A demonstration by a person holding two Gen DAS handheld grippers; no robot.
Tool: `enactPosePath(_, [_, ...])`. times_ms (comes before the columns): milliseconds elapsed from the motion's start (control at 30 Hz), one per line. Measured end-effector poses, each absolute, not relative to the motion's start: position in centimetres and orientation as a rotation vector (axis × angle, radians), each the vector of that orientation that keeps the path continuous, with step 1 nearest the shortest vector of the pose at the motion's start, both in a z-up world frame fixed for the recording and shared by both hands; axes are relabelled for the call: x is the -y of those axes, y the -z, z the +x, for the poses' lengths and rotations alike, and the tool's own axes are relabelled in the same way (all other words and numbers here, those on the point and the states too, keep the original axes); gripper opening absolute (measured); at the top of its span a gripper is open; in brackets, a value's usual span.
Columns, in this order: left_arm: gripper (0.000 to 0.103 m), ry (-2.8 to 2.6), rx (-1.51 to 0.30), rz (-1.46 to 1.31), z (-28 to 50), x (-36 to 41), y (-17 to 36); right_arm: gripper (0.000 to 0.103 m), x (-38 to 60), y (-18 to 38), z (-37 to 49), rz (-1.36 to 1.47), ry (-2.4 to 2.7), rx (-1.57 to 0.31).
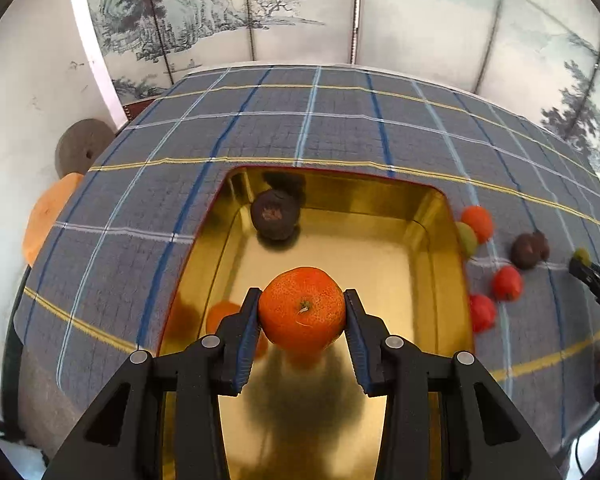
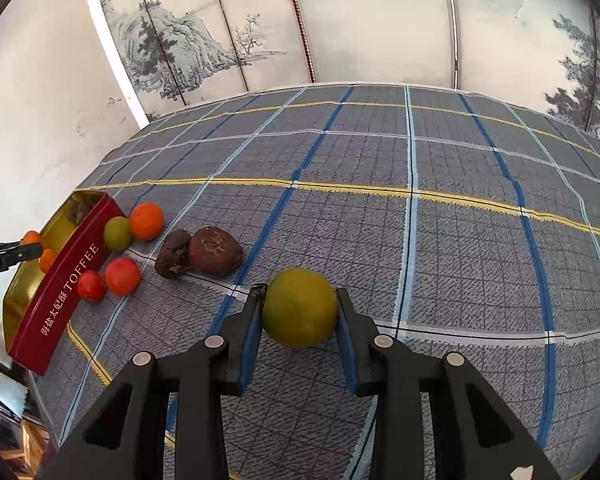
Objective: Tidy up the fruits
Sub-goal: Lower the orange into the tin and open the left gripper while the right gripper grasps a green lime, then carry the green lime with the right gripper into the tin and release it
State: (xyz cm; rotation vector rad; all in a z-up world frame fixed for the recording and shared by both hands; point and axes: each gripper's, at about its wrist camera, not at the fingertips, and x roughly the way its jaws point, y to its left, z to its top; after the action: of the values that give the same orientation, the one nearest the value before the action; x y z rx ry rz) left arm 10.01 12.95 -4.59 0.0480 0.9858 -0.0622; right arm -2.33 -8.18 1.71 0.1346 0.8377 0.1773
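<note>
A painted folding screen (image 2: pixel 204 40) stands behind a bench covered by a grey plaid cloth (image 2: pixel 380 208). On the cloth sits a red tin (image 2: pixel 68 292) with a gold interior, labelled TOFFEE. The left gripper (image 1: pixel 302 310) hangs over the tin, jaws clamped on an orange (image 1: pixel 302 308). A dark fruit (image 1: pixel 274 214) lies in the tin's far corner. The right gripper (image 2: pixel 298 308) is over the cloth, well apart from the tin, jaws closed on a green fruit (image 2: pixel 299 306). Just beside the tin's outer wall lie a second orange (image 2: pixel 146 221), a small green fruit (image 2: pixel 117 233) and two red fruits (image 2: pixel 122 276). Two dark brown fruits (image 2: pixel 214 256) lie touching each other, between that group and the right gripper
</note>
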Motion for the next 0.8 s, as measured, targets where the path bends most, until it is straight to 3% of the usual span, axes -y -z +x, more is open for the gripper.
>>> enactPosePath(300, [0.045, -0.020, -1.020, 0.099, 12.9, -13.4, 5.6, 0.032, 8.3, -1.5, -2.3, 0.134, -0.171, -0.846])
enactPosePath(367, [0.052, -0.028, -0.986, 0.102, 12.5, -13.5, 5.0, 0.032, 8.2, -1.4, -2.3, 0.134, -0.167, -0.849])
enactPosePath(433, [0.070, -0.034, -0.949, 0.111, 12.0, -13.5, 4.4, 0.032, 8.2, -1.3, -2.2, 0.132, -0.165, -0.851])
enactPosePath(800, [0.070, -0.062, -0.839, 0.078, 5.3, -12.5, -0.1, 0.033, 7.2, -1.0, -1.7, 0.082, -0.145, -0.875])
